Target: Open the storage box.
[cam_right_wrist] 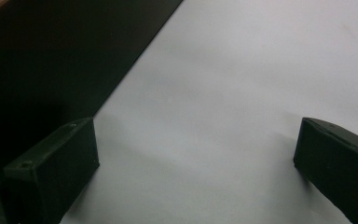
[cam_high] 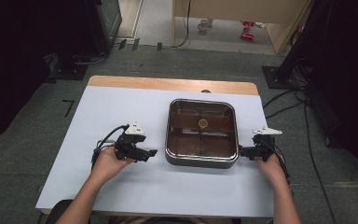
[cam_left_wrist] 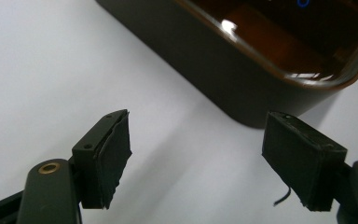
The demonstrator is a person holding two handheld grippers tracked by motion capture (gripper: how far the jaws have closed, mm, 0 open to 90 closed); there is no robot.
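Left gripper (cam_high: 153, 152): held in the left hand (cam_high: 106, 162) near the front of the table, left of the pan, pointing toward it. Jaws stand apart with nothing between them; its own view shows bare white sheet in the gap.
Right gripper (cam_high: 240, 150): held in the right hand (cam_high: 270, 167) at the pan's right front corner, jaws pointing at the wall. In its own view the jaws stand wide apart over bare sheet, gripping nothing; the left jaw lies just beside the pan's dark wall, and whether it touches cannot be told.
Sheet (cam_high: 121, 116): white, covering most of the table; a strip of bare wood (cam_high: 168, 84) shows at the far edge.
Pan (cam_high: 202, 160): square, dark-walled, with rounded corners and a shiny rim, standing right of centre on the sheet, between the two grippers.
Pan contents: a glossy brown inside with reflections; a small round pale mark (cam_high: 203, 123) near the middle. Whether that is an object or a fitting cannot be told.
Left gripper view adds: the pan's near corner (cam_left_wrist: 261, 93) up close, dark wall under a bright rim, well clear of the jaws; a thin loose thread at the right pad (cam_left_wrist: 303, 163).
Right gripper view adds: the pan's wall (cam_right_wrist: 51, 60) as a flat black face at the upper left.
High view adds: grey floor (cam_high: 205, 60) beyond the table, cables at the right, and small red things (cam_high: 248, 29) far off.
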